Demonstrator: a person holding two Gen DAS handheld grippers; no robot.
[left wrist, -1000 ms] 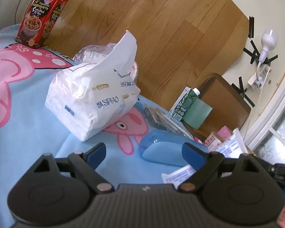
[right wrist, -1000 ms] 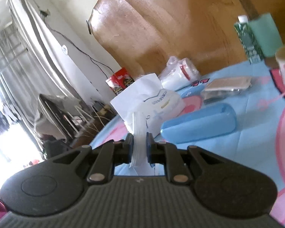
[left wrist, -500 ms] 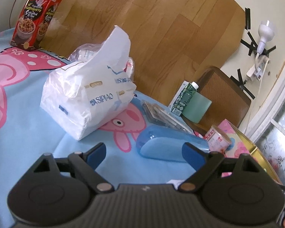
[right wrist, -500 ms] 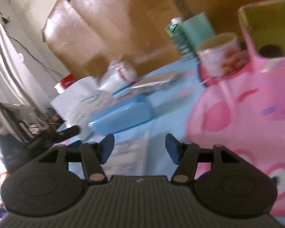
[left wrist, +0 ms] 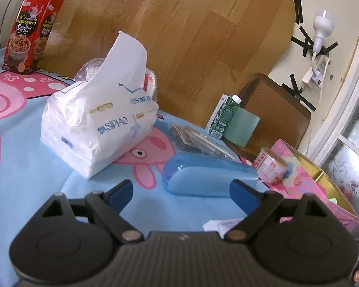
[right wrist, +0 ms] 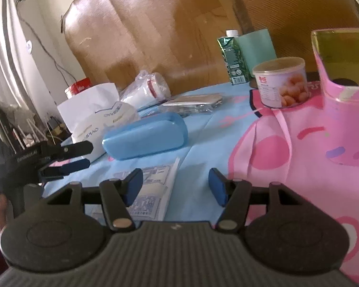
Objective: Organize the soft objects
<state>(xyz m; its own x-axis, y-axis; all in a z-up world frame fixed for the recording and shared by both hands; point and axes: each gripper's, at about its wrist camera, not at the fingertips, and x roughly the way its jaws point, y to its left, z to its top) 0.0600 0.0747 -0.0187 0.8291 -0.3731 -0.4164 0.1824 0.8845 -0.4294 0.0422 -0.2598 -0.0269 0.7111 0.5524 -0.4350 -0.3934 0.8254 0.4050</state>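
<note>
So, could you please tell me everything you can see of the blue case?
The blue case is a smooth, rounded, glossy oblong of hard-looking plastic, closed, lying flat on the blue cartoon sheet. It sits between the tissue pack and the pink tin, just ahead of both grippers. Nothing grips it.

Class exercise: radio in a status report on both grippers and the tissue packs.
Left gripper open, empty. Right gripper open, flat tissue packet lying loose under it. Big tissue pack untouched; blue case sits between.
</note>
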